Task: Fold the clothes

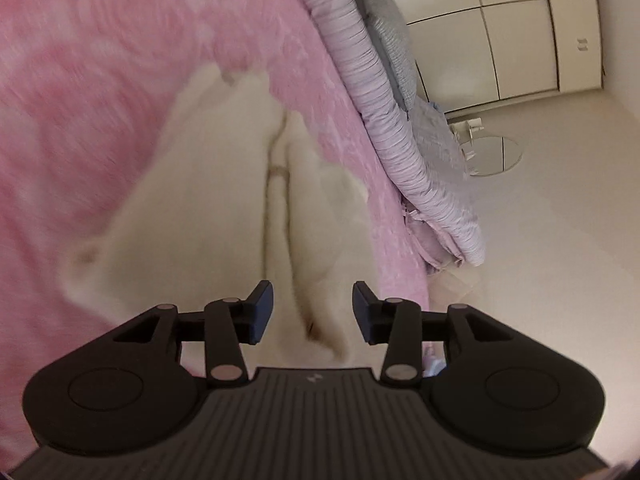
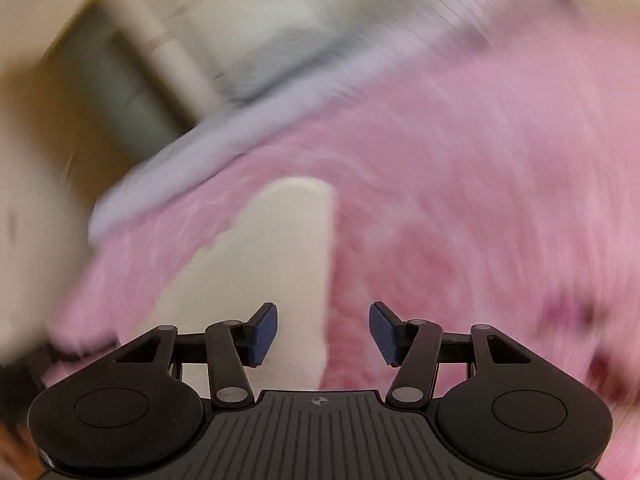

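Note:
A cream-white garment (image 1: 224, 208) lies spread on a fuzzy pink blanket (image 1: 80, 100), with a dark-edged fold line running down its middle. My left gripper (image 1: 313, 312) is open and empty, held just above the garment's near part. In the right wrist view the same garment (image 2: 280, 264) shows as a pale strip on the pink blanket (image 2: 480, 200). My right gripper (image 2: 323, 334) is open and empty above the garment's right edge. The right wrist view is blurred by motion.
A rolled lilac and grey quilt (image 1: 384, 120) lies along the blanket's far edge. Beyond it are a pale floor (image 1: 540, 240), white cupboard doors (image 1: 500, 32) and a round mirror (image 1: 494, 156). The quilt (image 2: 224, 140) and a dark opening (image 2: 120, 92) show in the right wrist view.

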Action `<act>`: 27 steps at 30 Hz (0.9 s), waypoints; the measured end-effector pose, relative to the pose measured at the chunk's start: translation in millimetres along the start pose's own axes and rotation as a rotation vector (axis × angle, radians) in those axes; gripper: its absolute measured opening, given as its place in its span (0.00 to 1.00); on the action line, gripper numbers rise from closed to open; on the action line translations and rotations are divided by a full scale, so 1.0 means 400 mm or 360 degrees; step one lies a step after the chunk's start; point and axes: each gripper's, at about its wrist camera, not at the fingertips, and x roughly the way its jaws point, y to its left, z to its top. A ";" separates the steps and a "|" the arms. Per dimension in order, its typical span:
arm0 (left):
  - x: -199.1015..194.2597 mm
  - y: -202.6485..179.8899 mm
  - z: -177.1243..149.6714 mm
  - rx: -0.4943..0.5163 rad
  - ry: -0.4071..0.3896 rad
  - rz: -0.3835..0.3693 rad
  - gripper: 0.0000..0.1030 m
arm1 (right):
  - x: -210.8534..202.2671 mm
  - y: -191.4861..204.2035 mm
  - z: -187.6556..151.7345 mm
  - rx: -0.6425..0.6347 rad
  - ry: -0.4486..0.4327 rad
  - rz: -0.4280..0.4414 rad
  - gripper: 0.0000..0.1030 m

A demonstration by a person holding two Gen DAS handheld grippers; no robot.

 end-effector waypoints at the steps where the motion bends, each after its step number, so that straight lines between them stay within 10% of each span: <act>1: 0.018 0.005 0.005 -0.0028 0.0011 0.0011 0.38 | -0.003 -0.033 0.022 0.0191 0.0002 0.0017 0.54; 5: 0.085 0.019 0.024 -0.0114 0.0057 0.0017 0.39 | 0.001 -0.152 0.092 0.0862 0.0019 0.0077 0.54; 12: 0.170 -0.009 0.053 -0.0064 0.0118 -0.0032 0.37 | 0.072 -0.248 0.119 0.1231 0.0105 0.0077 0.40; 21: -0.028 -0.118 0.116 0.0638 -0.0228 0.0007 0.20 | 0.070 0.010 0.124 0.0227 0.0170 0.0021 0.11; 27: -0.068 0.030 0.132 0.0523 -0.0199 0.0124 0.20 | 0.098 0.145 0.077 -0.0222 0.0179 -0.0036 0.11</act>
